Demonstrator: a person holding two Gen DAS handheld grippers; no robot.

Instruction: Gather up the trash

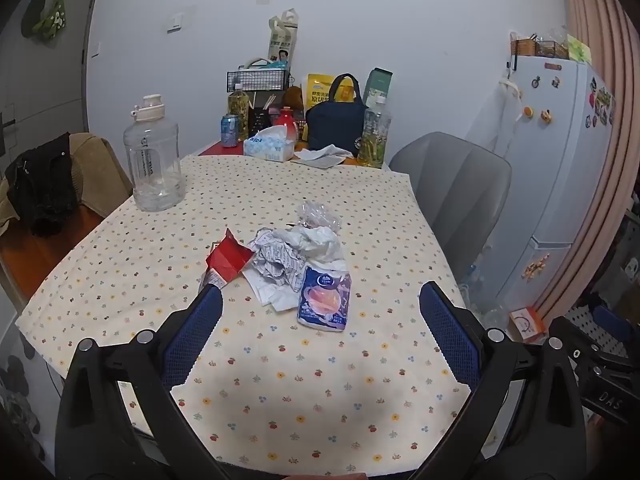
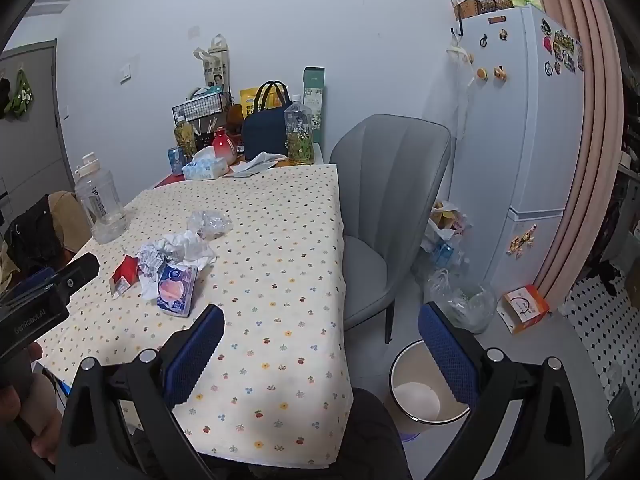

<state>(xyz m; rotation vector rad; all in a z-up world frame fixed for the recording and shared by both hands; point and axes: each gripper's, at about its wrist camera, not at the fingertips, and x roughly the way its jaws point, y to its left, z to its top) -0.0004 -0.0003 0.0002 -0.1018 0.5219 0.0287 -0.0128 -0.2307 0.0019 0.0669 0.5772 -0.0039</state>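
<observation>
A pile of trash lies mid-table on the flowered cloth [image 1: 280, 380]: a torn red carton [image 1: 228, 260], crumpled paper [image 1: 288, 256], a clear plastic wrapper [image 1: 318, 214] and a blue-purple packet [image 1: 325, 300]. My left gripper [image 1: 320, 300] is open and empty, just short of the pile, the packet between its fingers. My right gripper [image 2: 320, 320] is open and empty over the table's right edge. In the right wrist view the pile shows at left, with the packet [image 2: 176, 290] nearest. A white trash bin [image 2: 424, 388] stands on the floor beside the table.
A large clear water jug [image 1: 154, 160] stands at the table's left. A tissue box [image 1: 269, 146], bottles, a can and a navy bag [image 1: 336, 120] crowd the far end. A grey chair [image 2: 384, 200], floor bags [image 2: 460, 296], an orange box and a fridge [image 2: 528, 120] are on the right.
</observation>
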